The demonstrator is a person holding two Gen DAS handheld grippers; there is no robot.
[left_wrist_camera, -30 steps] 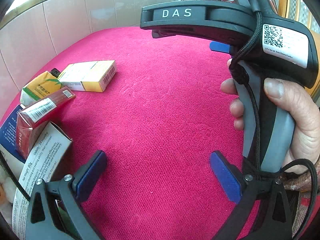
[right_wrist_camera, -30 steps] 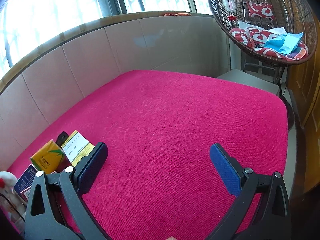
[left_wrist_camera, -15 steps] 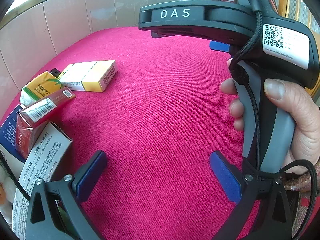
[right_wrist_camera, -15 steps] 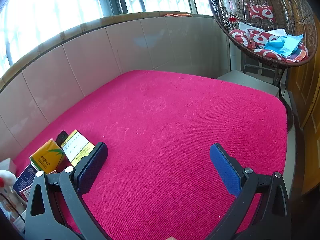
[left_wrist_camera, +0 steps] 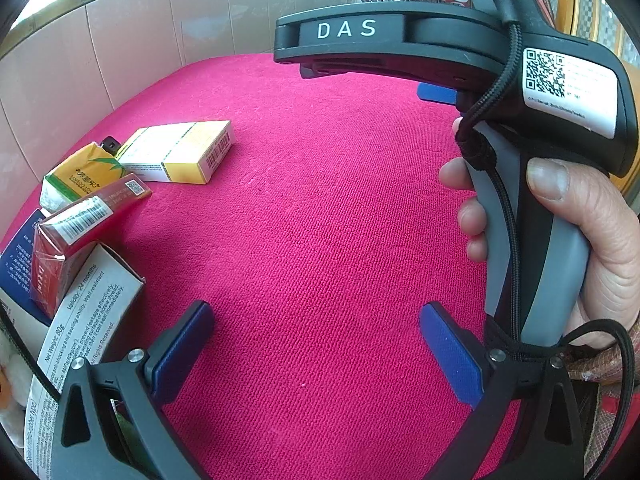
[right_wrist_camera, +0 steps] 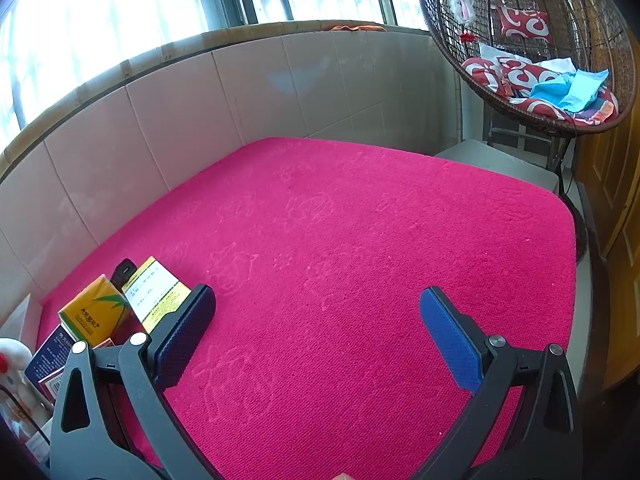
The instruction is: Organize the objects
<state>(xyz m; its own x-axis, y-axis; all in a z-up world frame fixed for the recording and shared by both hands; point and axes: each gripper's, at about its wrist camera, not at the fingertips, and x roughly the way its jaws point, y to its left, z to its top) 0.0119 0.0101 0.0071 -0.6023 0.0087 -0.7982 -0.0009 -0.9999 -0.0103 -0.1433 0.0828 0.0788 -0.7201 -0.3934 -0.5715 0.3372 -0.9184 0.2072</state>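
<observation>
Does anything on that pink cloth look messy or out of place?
Yes. The boxes are jumbled at one edge: the red carton leans tilted on a white box, while the yellow box lies flat, askew beside a tissue pack.

Left wrist view sits low and close over the pink mat (left_wrist_camera: 320, 240), looking forward between its own fingers; the right gripper's handle fills its right side. Right wrist view rides higher, facing across the mat (right_wrist_camera: 360, 240) toward the tiled wall (right_wrist_camera: 200, 120). Both share the mat and, left of their fingers, the yellow box (left_wrist_camera: 180, 152) (right_wrist_camera: 156, 292).
</observation>
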